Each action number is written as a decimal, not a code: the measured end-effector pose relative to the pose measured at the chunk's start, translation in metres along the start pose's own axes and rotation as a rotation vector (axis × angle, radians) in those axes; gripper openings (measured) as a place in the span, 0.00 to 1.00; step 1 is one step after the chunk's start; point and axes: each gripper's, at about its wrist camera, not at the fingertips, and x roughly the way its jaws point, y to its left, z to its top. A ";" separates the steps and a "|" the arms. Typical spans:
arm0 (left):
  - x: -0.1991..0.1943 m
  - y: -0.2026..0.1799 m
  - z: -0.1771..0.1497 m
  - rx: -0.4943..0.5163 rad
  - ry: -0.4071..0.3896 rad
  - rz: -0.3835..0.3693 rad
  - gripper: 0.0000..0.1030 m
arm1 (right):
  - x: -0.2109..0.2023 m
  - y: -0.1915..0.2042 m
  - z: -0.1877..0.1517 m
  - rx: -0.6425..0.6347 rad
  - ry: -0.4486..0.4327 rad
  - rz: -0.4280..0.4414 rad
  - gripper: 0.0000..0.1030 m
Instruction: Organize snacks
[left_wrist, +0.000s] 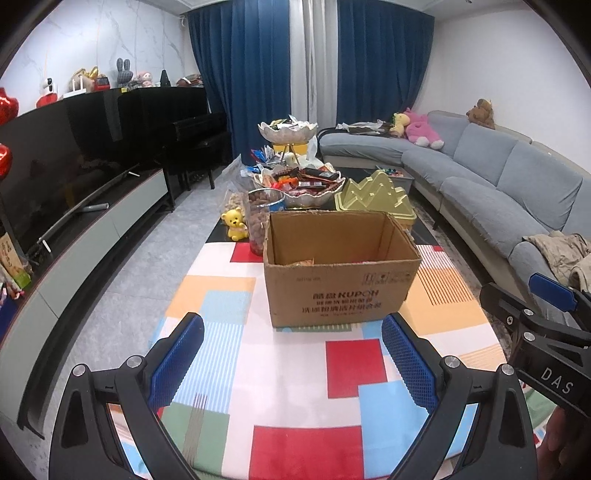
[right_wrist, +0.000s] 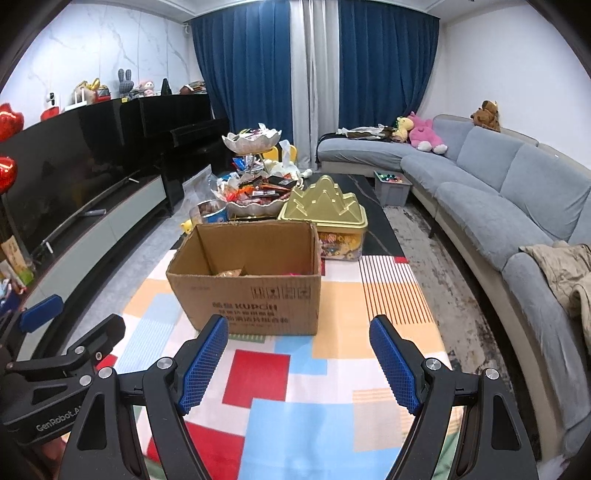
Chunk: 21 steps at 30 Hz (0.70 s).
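Box (left_wrist: 341, 273) — snacks (left_wrist: 303, 181) behind

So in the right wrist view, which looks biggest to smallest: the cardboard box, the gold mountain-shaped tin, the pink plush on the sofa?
1. Cardboard box, clearly the largest.
2. Gold mountain-shaped tin.
3. Pink plush, smallest as seen.
The plush sits far back on the sofa, so its true size against the tin is unsure.
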 end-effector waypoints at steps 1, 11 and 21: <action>-0.003 0.000 -0.002 0.000 0.000 -0.002 0.95 | -0.003 0.000 -0.002 -0.007 -0.001 -0.002 0.77; -0.032 0.002 -0.024 -0.008 0.022 -0.001 0.95 | -0.037 0.004 -0.026 -0.004 -0.004 0.002 0.77; -0.053 0.006 -0.050 -0.026 0.059 -0.011 0.95 | -0.064 0.005 -0.047 0.009 0.019 -0.004 0.77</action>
